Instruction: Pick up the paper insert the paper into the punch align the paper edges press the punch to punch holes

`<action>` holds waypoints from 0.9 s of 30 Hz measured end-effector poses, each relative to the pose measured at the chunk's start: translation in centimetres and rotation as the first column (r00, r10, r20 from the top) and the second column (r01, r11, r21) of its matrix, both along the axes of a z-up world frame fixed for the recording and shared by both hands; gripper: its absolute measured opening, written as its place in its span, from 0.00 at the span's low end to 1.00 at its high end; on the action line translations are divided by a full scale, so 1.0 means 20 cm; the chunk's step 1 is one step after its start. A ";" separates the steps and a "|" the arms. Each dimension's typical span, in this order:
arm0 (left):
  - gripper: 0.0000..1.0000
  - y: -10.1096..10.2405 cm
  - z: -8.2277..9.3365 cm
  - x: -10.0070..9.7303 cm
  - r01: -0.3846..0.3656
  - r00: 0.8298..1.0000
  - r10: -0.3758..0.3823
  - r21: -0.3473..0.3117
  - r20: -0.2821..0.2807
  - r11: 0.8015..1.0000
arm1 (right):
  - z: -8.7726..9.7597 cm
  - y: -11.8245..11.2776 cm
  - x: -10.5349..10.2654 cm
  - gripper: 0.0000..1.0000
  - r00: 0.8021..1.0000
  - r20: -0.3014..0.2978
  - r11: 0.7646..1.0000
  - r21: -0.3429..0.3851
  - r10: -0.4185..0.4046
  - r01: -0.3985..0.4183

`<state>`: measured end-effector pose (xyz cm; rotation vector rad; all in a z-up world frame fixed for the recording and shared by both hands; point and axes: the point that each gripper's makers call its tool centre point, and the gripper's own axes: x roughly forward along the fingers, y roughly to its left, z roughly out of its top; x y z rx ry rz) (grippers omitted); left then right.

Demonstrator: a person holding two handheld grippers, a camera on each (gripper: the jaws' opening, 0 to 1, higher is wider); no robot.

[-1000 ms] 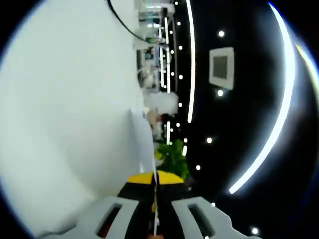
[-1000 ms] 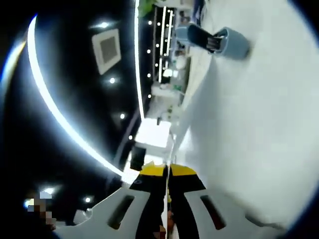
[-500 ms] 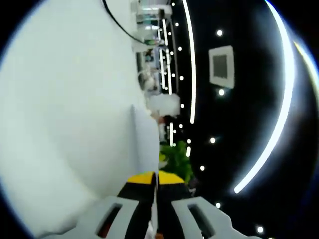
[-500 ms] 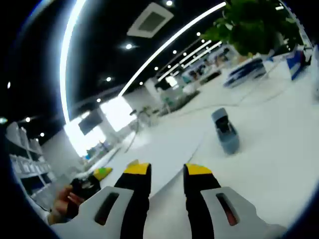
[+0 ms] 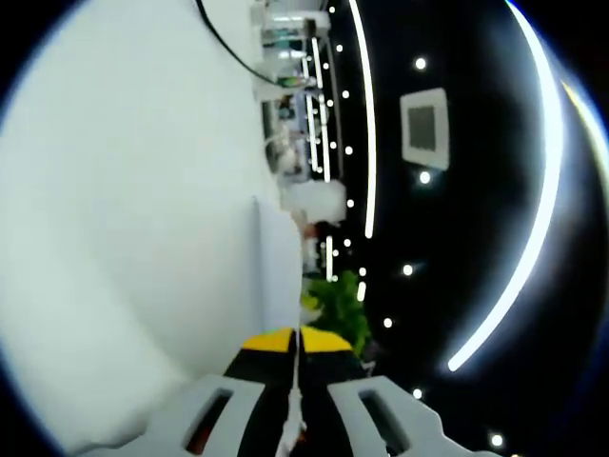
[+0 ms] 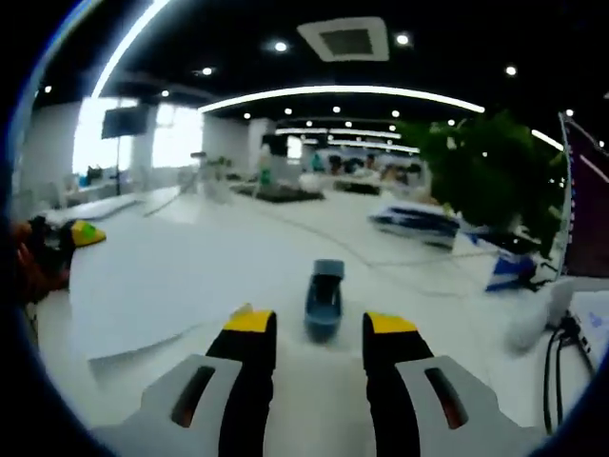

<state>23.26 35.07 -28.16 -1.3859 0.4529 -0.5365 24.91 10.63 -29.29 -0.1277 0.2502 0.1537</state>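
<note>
The paper [image 6: 143, 286] is a white sheet held flat just above the white table [image 6: 314, 419], pinched edge-on between the closed jaws of the left gripper [image 5: 297, 340], which shows at the far left of the right gripper view. The blue punch [image 6: 324, 297] stands on the table just beyond the right gripper [image 6: 310, 326], whose jaws are parted and hold nothing. A green plant [image 6: 481, 176] stands behind.

A white sheet of paper [image 6: 152, 286] hangs level above the worktop [image 6: 314, 400], left of the upright blue punch [image 6: 324, 300].
</note>
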 end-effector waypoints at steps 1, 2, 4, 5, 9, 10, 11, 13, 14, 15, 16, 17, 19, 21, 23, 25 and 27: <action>0.04 0.00 0.00 0.00 0.000 1.000 0.000 0.000 -0.001 1.000 | 0.00 0.00 0.01 0.38 1.000 0.003 1.000 0.004 0.003 -0.003; 0.04 0.00 0.00 0.00 0.001 1.000 -0.001 0.000 -0.001 1.000 | 0.00 0.01 0.02 0.38 1.000 0.005 1.000 0.008 0.006 -0.006; 0.04 0.00 0.00 0.00 0.000 1.000 0.000 0.000 -0.001 1.000 | -0.01 -0.01 0.03 0.41 1.000 -0.005 1.000 0.016 -0.010 0.010; 0.04 0.00 0.00 0.00 -0.001 1.000 0.001 0.000 -0.001 1.000 | -0.01 -0.02 0.04 0.44 1.000 -0.013 1.000 0.017 -0.023 0.024; 0.04 0.00 0.00 0.00 -0.003 1.000 0.003 -0.001 -0.002 1.000 | -0.04 -0.04 0.05 0.44 0.999 -0.036 0.999 0.040 -0.022 0.023; 0.04 0.00 0.00 0.00 -0.004 1.000 0.004 0.000 -0.001 1.000 | -0.04 -0.03 0.05 0.42 0.999 -0.035 0.999 0.041 -0.019 0.020; 0.04 0.00 0.00 0.01 -0.004 1.000 0.004 0.000 -0.001 1.000 | -0.04 -0.03 0.06 0.41 0.999 -0.031 0.999 0.036 -0.020 0.021; 0.04 0.01 0.00 0.01 -0.005 1.000 0.005 0.000 0.000 1.000 | -0.03 -0.05 0.07 0.39 0.999 -0.024 0.999 0.017 -0.046 0.046; 0.04 0.01 0.00 0.01 -0.005 1.000 0.005 0.000 0.000 1.000 | -0.03 -0.05 0.07 0.39 0.999 -0.018 0.999 0.011 -0.039 0.039; 0.04 0.01 0.00 0.01 -0.005 1.000 0.005 0.000 0.000 1.000 | -0.03 -0.05 0.07 0.39 0.999 -0.015 0.999 0.006 -0.034 0.034; 0.04 0.01 0.00 0.01 -0.005 1.000 0.005 0.000 0.000 1.000 | -0.03 -0.04 0.08 0.38 0.999 -0.013 1.000 0.001 -0.031 0.031; 0.04 0.00 0.00 0.01 -0.004 1.000 0.004 0.000 0.001 1.000 | -0.03 -0.03 0.08 0.38 1.000 -0.015 1.000 -0.014 -0.023 0.023; 0.04 0.00 0.00 0.01 -0.004 1.000 0.004 0.001 0.003 1.000 | -0.04 -0.03 0.09 0.38 1.000 -0.022 1.000 -0.025 -0.019 0.019; 0.04 0.00 0.00 0.00 -0.005 1.000 0.005 0.002 0.004 1.000 | -0.04 -0.03 0.09 0.37 1.000 -0.020 0.999 -0.037 -0.014 0.013; 0.04 0.00 -0.01 0.00 -0.006 1.000 0.006 0.000 0.001 1.000 | -0.05 -0.03 0.09 0.33 1.000 -0.024 0.999 -0.035 -0.011 0.010; 0.04 0.00 -0.01 0.00 -0.006 1.000 0.006 0.000 0.001 1.000 | -0.06 -0.02 0.09 0.29 1.000 -0.029 1.000 -0.028 -0.002 0.001; 0.04 0.00 -0.01 0.00 -0.006 1.000 0.006 0.001 0.003 1.000 | -0.06 -0.01 0.09 0.23 1.000 -0.029 1.000 -0.020 0.006 -0.007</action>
